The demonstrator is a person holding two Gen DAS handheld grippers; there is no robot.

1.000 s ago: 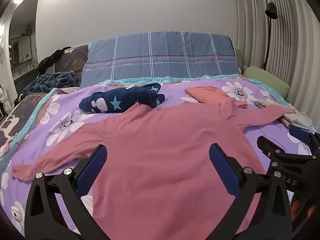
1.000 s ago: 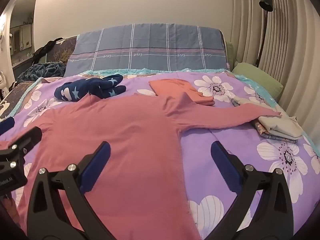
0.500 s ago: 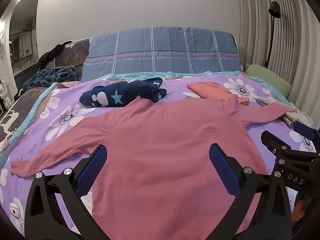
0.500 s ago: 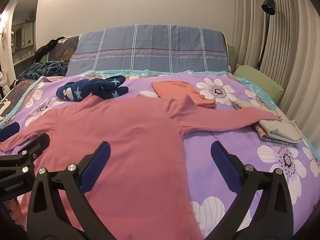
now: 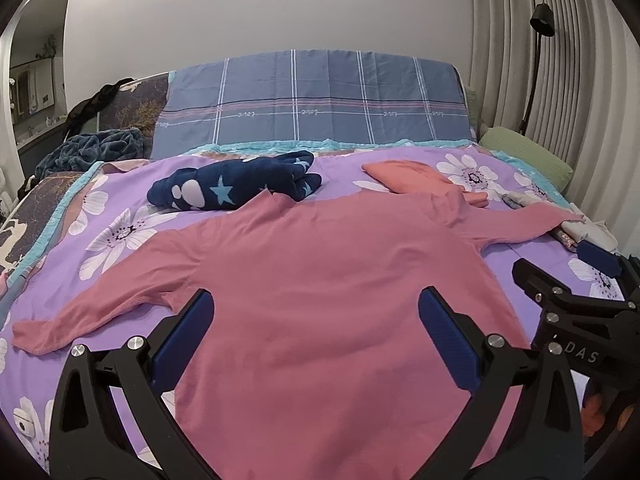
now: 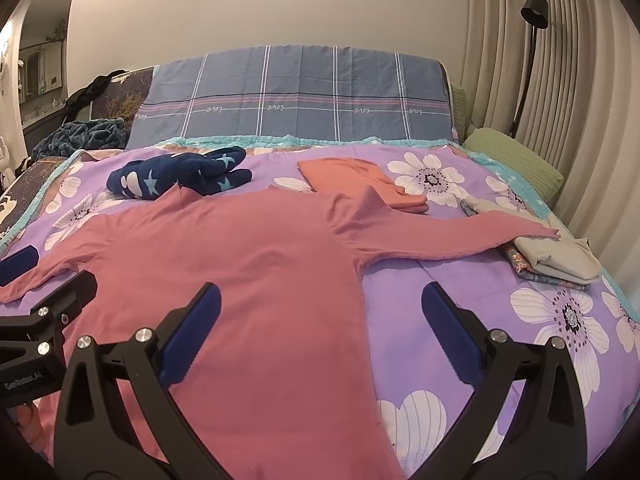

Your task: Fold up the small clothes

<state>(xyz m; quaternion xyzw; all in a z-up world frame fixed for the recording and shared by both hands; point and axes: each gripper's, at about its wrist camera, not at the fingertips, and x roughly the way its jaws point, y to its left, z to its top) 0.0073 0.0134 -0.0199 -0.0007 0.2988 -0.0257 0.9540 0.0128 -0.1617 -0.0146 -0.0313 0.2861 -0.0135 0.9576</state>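
So the pink long-sleeved top (image 5: 328, 280) is laid flat on the purple floral bedsheet (image 6: 460, 280), collar toward the blue plaid headboard cover (image 5: 312, 100), both sleeves spread out wide. That layout looks like it's been set up on purpose: with the body smoothed and the arms out, the side folds can be started cleanly from the sleeves.

The left gripper (image 5: 316, 336) is held low over the lower body of the top, jaws spread wide, nothing pinched between them. The right gripper (image 6: 320, 328) is parked just beside it, also wide apart and empty, straddling the top's right side seam, one pad over fabric and one over sheet. Neither pad can be seen touching the cloth.

The right sleeve's cuff is draped onto a small stack of folded pale clothes (image 6: 560, 260), so it'd probably need to be lifted clear first or that pile gets dragged. A folded orange garment (image 6: 360, 184) and a navy star-print bundle (image 5: 236, 188) are sat just past the collar, seemingly kept out of the folding area. No fold appears to have been made yet.
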